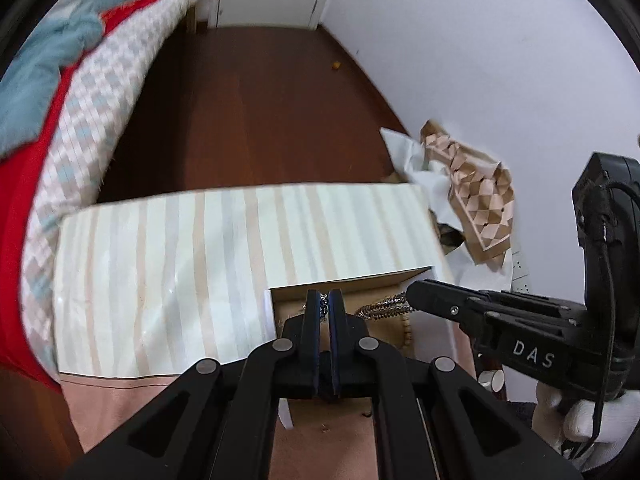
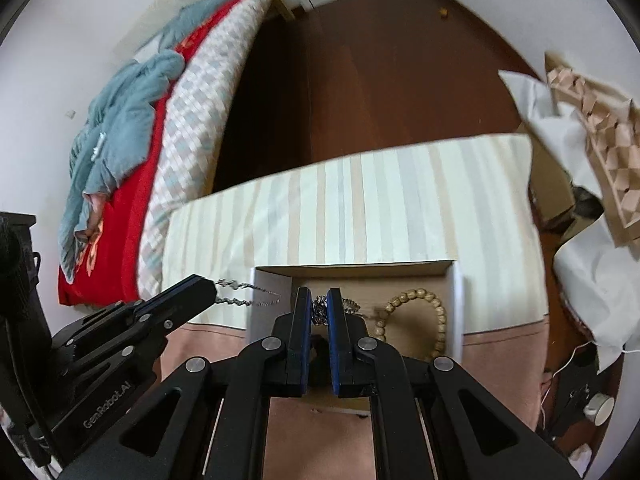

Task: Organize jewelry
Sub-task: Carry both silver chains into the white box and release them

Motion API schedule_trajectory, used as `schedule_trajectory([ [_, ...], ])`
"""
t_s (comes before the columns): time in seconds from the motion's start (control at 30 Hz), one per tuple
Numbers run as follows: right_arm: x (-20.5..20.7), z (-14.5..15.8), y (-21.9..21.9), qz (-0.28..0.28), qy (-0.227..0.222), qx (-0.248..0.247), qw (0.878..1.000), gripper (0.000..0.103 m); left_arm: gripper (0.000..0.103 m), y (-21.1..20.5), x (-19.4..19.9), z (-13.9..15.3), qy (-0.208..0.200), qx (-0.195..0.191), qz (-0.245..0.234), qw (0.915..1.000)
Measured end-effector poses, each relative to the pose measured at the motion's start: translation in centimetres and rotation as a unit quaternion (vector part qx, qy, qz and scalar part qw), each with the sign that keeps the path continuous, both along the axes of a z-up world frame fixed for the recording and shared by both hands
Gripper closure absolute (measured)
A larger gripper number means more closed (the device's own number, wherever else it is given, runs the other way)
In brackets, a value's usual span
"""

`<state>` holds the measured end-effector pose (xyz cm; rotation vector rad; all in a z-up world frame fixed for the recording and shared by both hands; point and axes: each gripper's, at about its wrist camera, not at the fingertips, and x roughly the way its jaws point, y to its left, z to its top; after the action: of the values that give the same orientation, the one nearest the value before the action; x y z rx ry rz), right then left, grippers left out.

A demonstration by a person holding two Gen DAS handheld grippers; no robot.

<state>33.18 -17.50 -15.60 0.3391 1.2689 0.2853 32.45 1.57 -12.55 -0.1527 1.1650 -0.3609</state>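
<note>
A silver twisted chain [image 1: 386, 307] hangs stretched between my two grippers over an open cardboard box [image 2: 457, 300]. My left gripper [image 1: 324, 305] is shut on one end of the chain. My right gripper [image 2: 319, 305] is shut on the other end [image 2: 320, 312]. In the right wrist view the chain [image 2: 244, 296] runs from the left gripper's tip [image 2: 208, 290] toward the box. A wooden bead bracelet [image 2: 434, 312] lies inside the box, to the right of my right gripper.
The box sits on a striped cloth [image 1: 180, 264] over a pink surface [image 2: 320, 440]. A bed with red and blue-grey covers [image 2: 132, 152] is to the left. Crumpled paper and a patterned cardboard piece [image 1: 472, 184] lie at the right by the wall.
</note>
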Motion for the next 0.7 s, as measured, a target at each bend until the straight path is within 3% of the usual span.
schedule_trajectory([
  [0.27,2.2,-4.3,-0.5,0.0,0.07,0.005,0.998,0.093,0.097,0.0,1.2,-1.9,0.049,-0.008,0.013,0.9987],
  [0.33,1.9,-4.1,-0.9,-0.005,0.063,-0.017,0.998,0.071,0.097,-0.2,0.9,-1.8,0.047,0.008,0.016,0.9987],
  [0.43,1.3,-3.1,-1.5,-0.01,0.047,-0.046,0.998,0.059,0.092,-0.3,0.6,-1.7,0.039,0.036,0.024,0.9983],
  [0.47,1.0,-2.8,-1.7,-0.011,0.041,-0.061,0.997,0.058,0.086,-0.2,0.5,-1.7,0.037,0.043,0.029,0.998],
  [0.53,0.4,-2.0,-1.9,-0.013,0.028,-0.092,0.995,0.046,0.058,0.1,0.0,-1.7,0.029,0.071,0.044,0.9961],
  [0.57,-0.1,-1.6,-2.0,-0.014,0.022,-0.109,0.994,0.043,0.04,0.3,-0.5,-1.6,0.018,0.082,0.052,0.9951],
  [0.6,-0.5,-1.3,-2.2,-0.016,0.017,-0.125,0.992,0.036,0.032,0.5,-1.1,-1.5,0.008,0.095,0.06,0.9936],
  [0.7,-1.9,-1.1,-2.4,-0.02,0.007,-0.163,0.986,0.031,0.03,0.8,-2.6,-1.7,0.0,0.121,0.073,0.9899],
])
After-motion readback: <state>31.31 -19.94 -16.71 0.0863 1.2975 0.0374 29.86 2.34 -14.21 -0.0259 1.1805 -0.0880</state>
